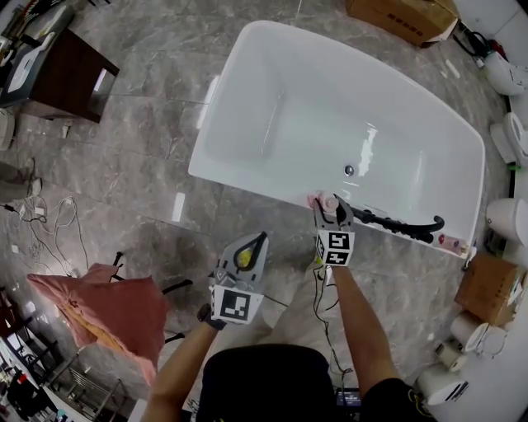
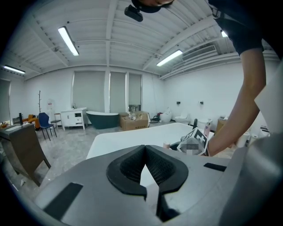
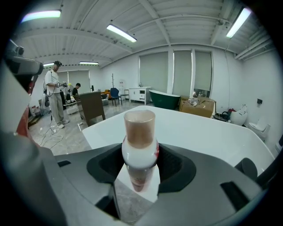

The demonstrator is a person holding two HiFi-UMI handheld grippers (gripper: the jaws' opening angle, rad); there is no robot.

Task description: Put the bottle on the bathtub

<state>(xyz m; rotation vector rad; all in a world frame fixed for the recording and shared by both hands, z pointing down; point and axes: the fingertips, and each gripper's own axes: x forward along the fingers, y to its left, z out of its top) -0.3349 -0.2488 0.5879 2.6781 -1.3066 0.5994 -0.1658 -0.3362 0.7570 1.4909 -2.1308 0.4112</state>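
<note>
Right gripper view: your right gripper (image 3: 140, 167) grips the bottle (image 3: 139, 141), upright between its jaws, with the bathtub (image 3: 199, 128) rim just beyond them. The bottle is probably light, rigid and slick, so grip the body below the cap. Left gripper (image 2: 145, 167): jaws closed, empty.

Bathroom-fixture showroom — bathtub (image 1: 330, 107), toilets (image 1: 503, 218), cartons (image 1: 404, 16) on stone floor (image 1: 140, 148).

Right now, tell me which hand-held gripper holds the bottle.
The right hand-held gripper: a brown-capped bottle stands clamped between its jaws. The left hand-held gripper is shut on nothing.
</note>
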